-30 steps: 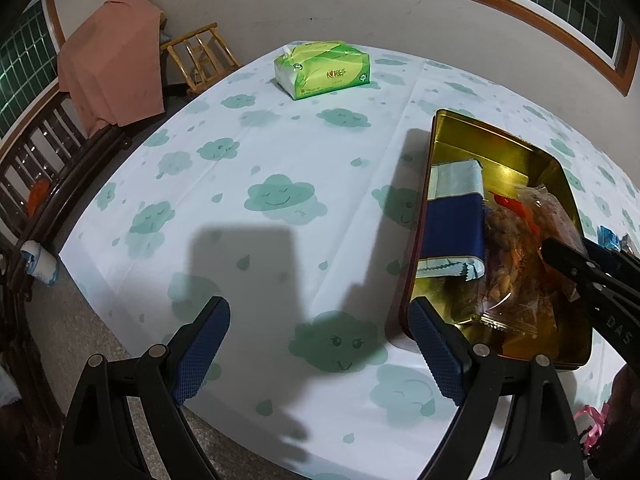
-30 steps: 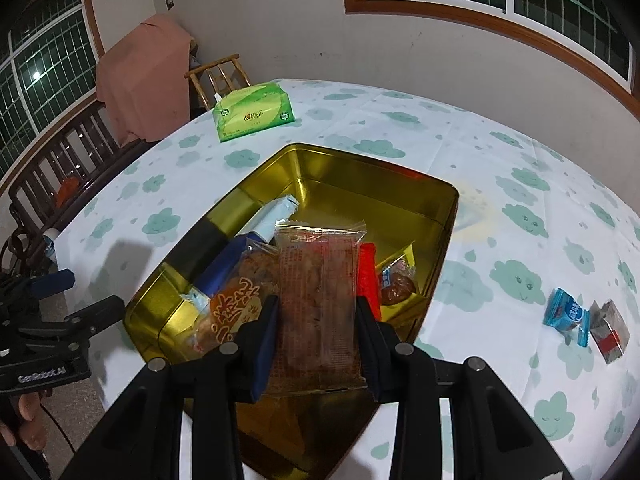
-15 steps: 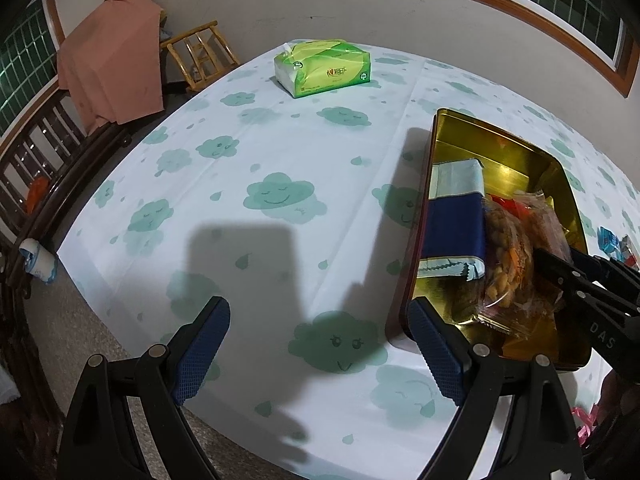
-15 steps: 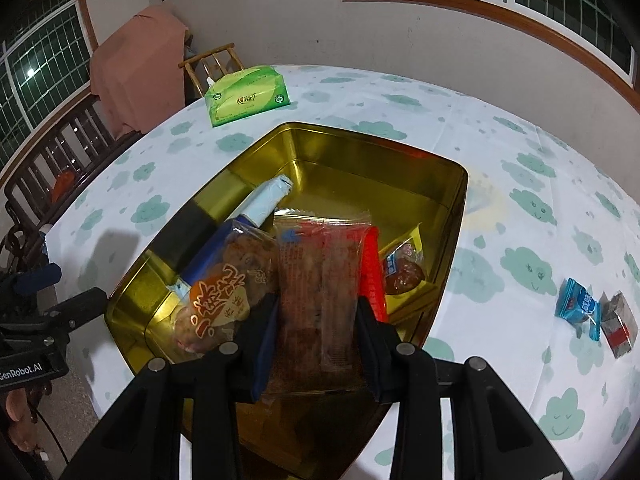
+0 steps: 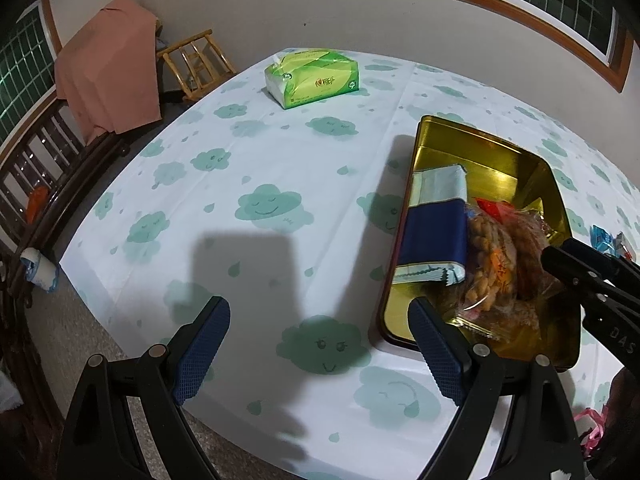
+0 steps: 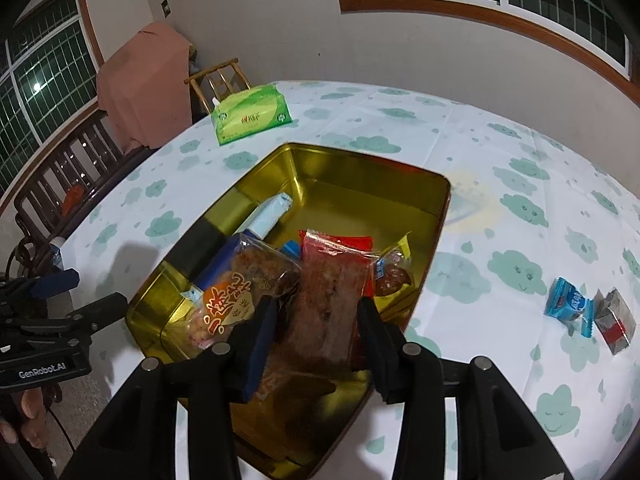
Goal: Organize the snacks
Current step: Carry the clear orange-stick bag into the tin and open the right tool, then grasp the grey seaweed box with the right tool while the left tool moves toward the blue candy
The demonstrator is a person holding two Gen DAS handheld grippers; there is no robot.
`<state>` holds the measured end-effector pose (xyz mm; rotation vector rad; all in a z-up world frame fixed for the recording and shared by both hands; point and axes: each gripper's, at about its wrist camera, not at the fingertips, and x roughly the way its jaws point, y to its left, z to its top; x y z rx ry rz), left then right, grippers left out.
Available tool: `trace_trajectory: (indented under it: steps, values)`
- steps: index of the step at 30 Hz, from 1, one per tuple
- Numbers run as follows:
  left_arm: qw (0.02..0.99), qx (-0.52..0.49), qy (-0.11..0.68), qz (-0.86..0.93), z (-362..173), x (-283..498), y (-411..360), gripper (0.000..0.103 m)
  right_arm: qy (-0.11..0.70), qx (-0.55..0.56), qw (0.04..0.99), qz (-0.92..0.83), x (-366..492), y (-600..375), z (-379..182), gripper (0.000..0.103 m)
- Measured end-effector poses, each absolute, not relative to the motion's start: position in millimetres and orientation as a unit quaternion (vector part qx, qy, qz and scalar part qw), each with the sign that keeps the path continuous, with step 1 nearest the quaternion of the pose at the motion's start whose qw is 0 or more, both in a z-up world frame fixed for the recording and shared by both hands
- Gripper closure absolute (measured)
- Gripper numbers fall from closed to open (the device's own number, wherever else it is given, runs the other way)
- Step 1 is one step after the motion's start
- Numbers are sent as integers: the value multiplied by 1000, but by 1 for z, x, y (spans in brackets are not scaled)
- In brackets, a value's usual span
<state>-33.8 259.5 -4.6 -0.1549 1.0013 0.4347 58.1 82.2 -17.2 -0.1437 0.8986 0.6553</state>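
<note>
Gold-coloured and open, the tin [image 6: 436,216] is sitting on the cloud-print surface [image 5: 256,168], already holding several snack packets. We are spreading our right tool [image 6: 316,320] over the red-topped clear packet [image 6: 332,280], which is lying in the tin between the opening jaws. Our left tool [image 5: 316,344] is hanging wide and empty beside the tin. Two small wrapped snacks [image 6: 588,312] are waiting outside.

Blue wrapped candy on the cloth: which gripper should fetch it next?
Right. The blue candy lies on the right gripper's side of the gold tin; its jaws are opening. The left gripper hangs across the tin.
</note>
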Motion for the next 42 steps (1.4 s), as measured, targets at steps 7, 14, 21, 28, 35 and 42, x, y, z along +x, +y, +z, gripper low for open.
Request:
trace_trajectory:
  steps: [7, 14, 21, 28, 35, 42]
  values:
    - [856, -62, 471, 202, 4, -30, 247, 14, 409, -57, 858, 304, 58, 50, -9, 60]
    - [863, -49, 467, 184, 10, -18, 224, 14, 411, -32, 880, 235, 79, -25, -12, 60]
    - [869, -42, 467, 158, 12, -4, 202, 14, 423, 2, 897, 126, 106, -102, -17, 58]
    - [869, -38, 473, 142, 7, 5, 192, 14, 433, 58, 899, 28, 133, -139, -24, 43]
    - [867, -43, 476, 141, 4, 8, 197, 14, 447, 95, 888, -50, 165, -144, -37, 43]
    - [866, -45, 478, 138, 3, 13, 195, 14, 431, 54, 895, -102, 179, -133, -43, 38]
